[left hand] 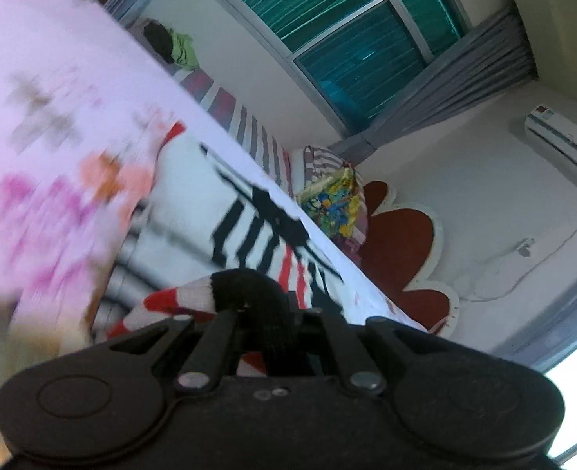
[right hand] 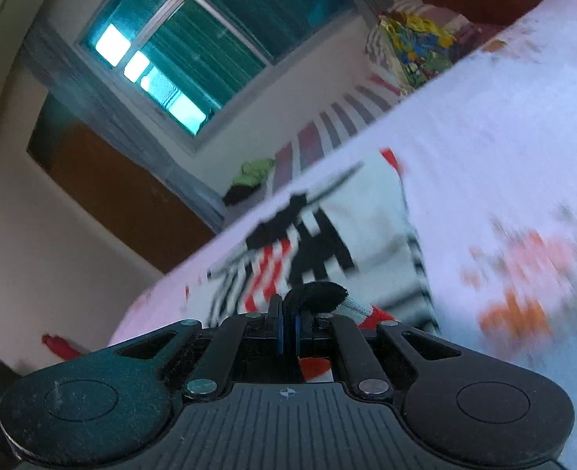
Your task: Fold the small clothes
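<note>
I have both claws pinching the same small garment (left hand: 249, 215), a white knit piece with black and red stripes, lying on the pink printed bedspread (left hand: 53, 78) of the bed. The left claw (left hand: 249, 305) is pressed together on a black-trimmed edge low in the middle of its view; the right claw (right hand: 288, 313) is closed on a matching black-trimmed edge, with red and white cuff stripes just to the right of it. I judge this is the lift that opens a fold: two corners gripped, cloth coming up. Next I need to carry both corners evenly across the garment, keeping the edge taut and level, then lay it flat before letting go. Counting: one garment in hand, two claws, one further heap of dark and green clothes (left hand: 170, 45) in the upper left of the left view, and one colourful pillow (left hand: 331, 203).
</note>
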The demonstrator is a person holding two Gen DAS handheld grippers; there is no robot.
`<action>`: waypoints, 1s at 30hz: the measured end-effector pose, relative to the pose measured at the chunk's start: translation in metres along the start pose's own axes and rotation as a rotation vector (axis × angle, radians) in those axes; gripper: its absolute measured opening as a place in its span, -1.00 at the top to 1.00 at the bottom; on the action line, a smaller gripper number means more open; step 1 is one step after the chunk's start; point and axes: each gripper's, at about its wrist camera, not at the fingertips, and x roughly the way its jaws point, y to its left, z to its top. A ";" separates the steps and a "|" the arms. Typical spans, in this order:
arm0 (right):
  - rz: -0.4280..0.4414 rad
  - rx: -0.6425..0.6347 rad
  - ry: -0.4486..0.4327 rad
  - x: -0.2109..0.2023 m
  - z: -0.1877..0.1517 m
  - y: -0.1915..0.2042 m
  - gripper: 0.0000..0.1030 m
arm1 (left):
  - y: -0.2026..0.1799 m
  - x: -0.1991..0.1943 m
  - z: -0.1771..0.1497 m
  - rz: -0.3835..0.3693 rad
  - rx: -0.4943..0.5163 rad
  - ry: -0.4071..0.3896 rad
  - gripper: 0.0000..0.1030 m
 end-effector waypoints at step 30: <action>-0.022 -0.011 0.005 0.237 0.128 -0.082 -0.28 | 0.014 0.216 0.120 0.259 0.298 -0.004 -0.51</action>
